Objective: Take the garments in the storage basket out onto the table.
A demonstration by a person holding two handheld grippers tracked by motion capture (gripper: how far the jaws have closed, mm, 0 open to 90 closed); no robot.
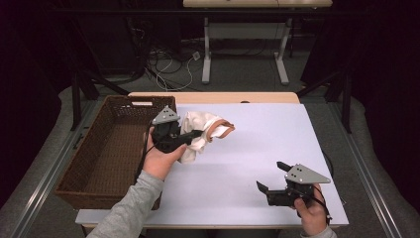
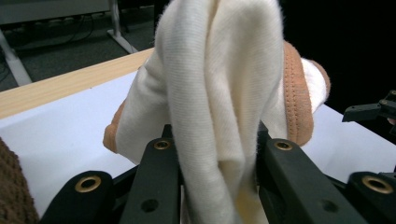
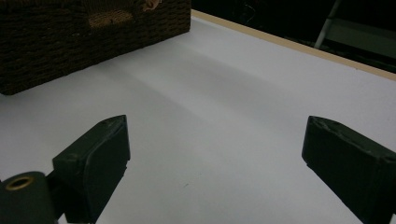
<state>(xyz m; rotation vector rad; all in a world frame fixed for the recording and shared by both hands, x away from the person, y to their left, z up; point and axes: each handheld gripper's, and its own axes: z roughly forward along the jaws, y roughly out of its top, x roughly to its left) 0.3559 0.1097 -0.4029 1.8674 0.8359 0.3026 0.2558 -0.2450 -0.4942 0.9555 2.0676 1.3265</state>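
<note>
A cream cloth garment with an orange-brown trim hangs bunched from my left gripper, which is shut on it just right of the basket. In the left gripper view the cloth is pinched between the two black jaws and rises above them, its brown trim at the right. My right gripper rests near the table's front right, open, with nothing between its fingers.
A brown wicker basket stands along the table's left edge; its wall shows in the right gripper view. The white table top stretches between the two grippers. Desk legs and cables lie on the floor beyond.
</note>
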